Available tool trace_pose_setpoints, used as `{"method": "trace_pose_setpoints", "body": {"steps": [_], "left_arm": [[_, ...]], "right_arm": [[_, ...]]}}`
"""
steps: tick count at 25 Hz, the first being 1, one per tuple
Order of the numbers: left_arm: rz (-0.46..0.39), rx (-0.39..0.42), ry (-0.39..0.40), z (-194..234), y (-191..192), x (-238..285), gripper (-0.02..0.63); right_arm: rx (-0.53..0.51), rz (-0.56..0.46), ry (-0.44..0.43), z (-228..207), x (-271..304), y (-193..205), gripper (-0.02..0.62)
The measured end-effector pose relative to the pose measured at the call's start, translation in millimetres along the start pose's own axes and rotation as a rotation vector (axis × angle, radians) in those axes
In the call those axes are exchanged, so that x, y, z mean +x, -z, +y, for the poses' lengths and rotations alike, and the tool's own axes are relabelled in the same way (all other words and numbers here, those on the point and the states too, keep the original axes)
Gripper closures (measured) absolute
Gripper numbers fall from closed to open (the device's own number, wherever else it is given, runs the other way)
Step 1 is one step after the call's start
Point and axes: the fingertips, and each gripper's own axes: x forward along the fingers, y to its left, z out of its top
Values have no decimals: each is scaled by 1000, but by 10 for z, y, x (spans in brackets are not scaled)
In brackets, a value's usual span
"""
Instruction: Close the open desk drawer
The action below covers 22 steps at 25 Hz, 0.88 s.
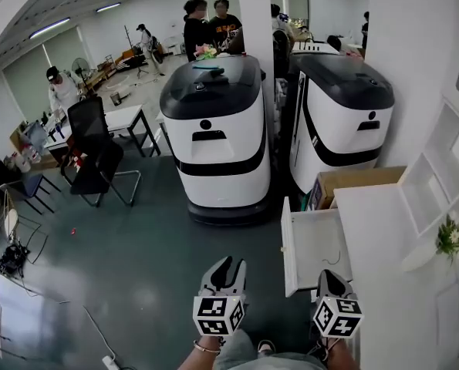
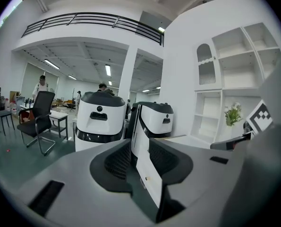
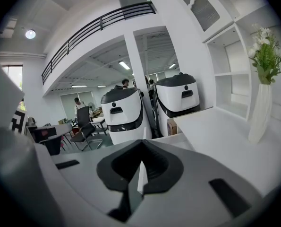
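The white desk (image 1: 379, 230) runs along the right wall, and its drawer (image 1: 315, 243) stands pulled out to the left, with the front panel (image 1: 288, 247) edge-on. My left gripper (image 1: 226, 270) hangs over the floor left of that panel, open by a narrow gap. In the left gripper view (image 2: 140, 143) the white drawer panel (image 2: 149, 178) shows through the gap, untouched. My right gripper (image 1: 331, 282) sits at the drawer's near end, tips together and empty. The right gripper view (image 3: 141, 143) looks along the drawer's (image 3: 178, 142) length.
Two white delivery robots (image 1: 217, 129) (image 1: 341, 118) stand just beyond the drawer, a cardboard box (image 1: 352, 182) beside the desk's far end. A vase of flowers (image 1: 449, 241) and shelves sit on the desk. An office chair (image 1: 90, 156) and several people are farther left.
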Motion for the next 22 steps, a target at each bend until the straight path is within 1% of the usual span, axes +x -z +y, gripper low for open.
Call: {"method": "trace_pose_setpoints", "body": {"steps": [3,6,12,16,22], "left_arm": [[9,8,54,49,-62,337,474],[23,31,130,83,-140,681,475],[67,97,320,120,-389,1389,474],[79,135,441,94,-552,1769,475],[140,169,609,34,-572,2199,474]], "right_arm": [[18,-6,51,-70,165,-68,589],[52,-19,118,-122,324,-149,589],[136,-53,272,-124,571,-398,589],[193,-66,382,-153,650,-489,589],[276,-85,545,-138,658,-514,589]]}}
